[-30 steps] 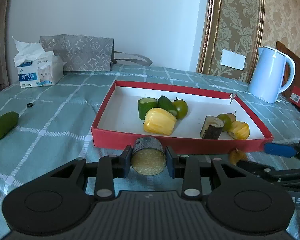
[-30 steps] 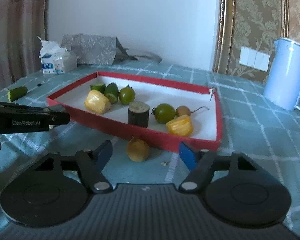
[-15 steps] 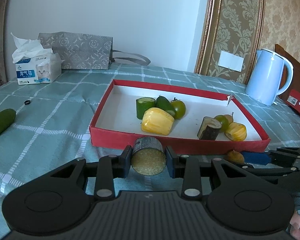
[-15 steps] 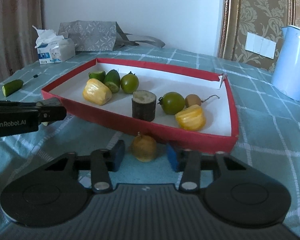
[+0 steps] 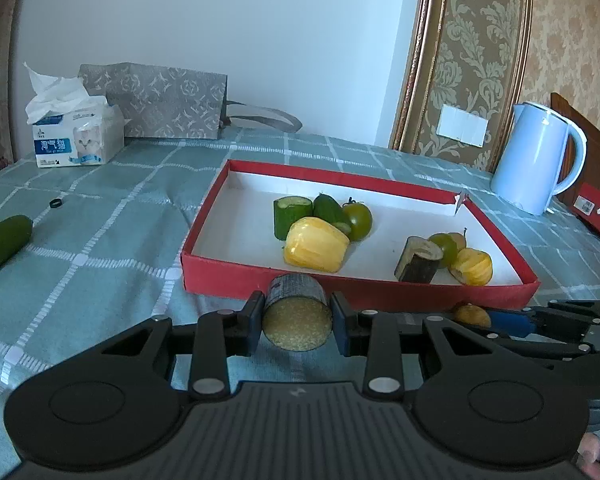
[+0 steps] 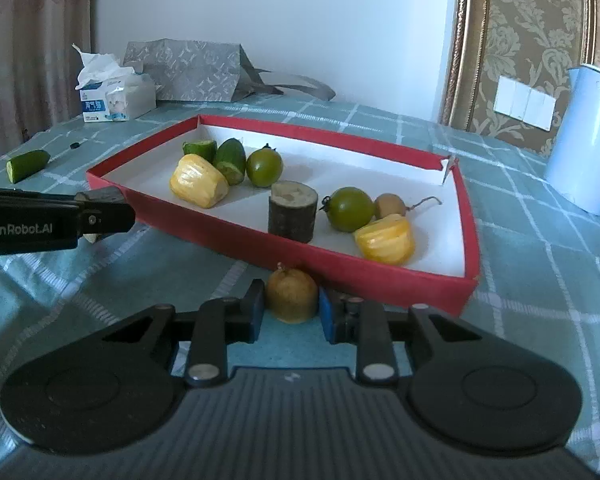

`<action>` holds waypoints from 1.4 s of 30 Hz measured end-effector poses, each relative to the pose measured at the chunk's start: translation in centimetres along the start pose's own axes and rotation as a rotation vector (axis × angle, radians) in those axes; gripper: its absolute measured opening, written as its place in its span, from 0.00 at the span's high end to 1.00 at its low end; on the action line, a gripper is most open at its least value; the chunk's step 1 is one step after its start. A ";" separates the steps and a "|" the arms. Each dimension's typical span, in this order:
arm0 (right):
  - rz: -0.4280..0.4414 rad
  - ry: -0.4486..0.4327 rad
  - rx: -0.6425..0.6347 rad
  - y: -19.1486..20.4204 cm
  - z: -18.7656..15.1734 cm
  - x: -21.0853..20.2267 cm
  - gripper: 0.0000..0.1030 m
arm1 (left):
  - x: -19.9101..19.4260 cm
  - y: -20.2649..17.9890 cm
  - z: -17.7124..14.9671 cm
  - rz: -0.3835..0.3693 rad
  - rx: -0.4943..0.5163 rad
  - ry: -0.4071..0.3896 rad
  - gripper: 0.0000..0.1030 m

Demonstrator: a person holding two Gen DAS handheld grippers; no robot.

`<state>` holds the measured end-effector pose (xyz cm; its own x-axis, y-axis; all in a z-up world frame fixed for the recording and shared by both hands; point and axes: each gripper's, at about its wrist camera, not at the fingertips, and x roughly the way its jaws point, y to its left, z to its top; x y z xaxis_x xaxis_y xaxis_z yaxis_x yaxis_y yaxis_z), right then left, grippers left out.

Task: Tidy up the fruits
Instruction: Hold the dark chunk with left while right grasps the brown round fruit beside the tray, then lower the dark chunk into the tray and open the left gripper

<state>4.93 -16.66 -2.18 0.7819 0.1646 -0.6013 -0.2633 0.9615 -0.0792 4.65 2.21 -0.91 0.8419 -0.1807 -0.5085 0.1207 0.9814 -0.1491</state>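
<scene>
The right gripper, open wide a second ago, is now pinching the small yellow fruit on the tablecloth, at the red tray's 6 o'clock edge. The left gripper is still clamping the cane piece before that tray.

Red tray wall directly ahead; open tablecloth leftward.

Soft, cool daylight fills both views, brightest on the white wall ahead of the tongs. Short, faint shadows sit inside the red tray. Focus is sharp in the middle; fisheye bending curves the edges, and corners vignette dark.
</scene>
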 end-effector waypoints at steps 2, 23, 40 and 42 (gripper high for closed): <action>-0.010 -0.023 0.013 -0.3 0.0 -0.6 0.74 | -0.1 0.1 0.0 -0.005 -0.005 -0.007 0.67; 0.005 -0.112 0.114 -2.2 0.2 -2.9 0.74 | 0.2 0.5 0.2 0.164 -0.016 0.002 0.67; 0.002 -0.134 0.138 -2.5 0.4 -3.3 0.74 | 0.4 0.2 0.3 0.193 0.002 0.010 0.67; -0.010 -0.137 0.145 -2.7 0.4 -3.3 0.74 | 0.1 -0.2 0.8 0.184 0.016 -0.005 0.67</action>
<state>3.28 -19.70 0.36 0.8564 0.1740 -0.4862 -0.1787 0.9832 0.0371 5.11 2.06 -0.29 0.8529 0.0026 -0.5220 -0.0276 0.9988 -0.0401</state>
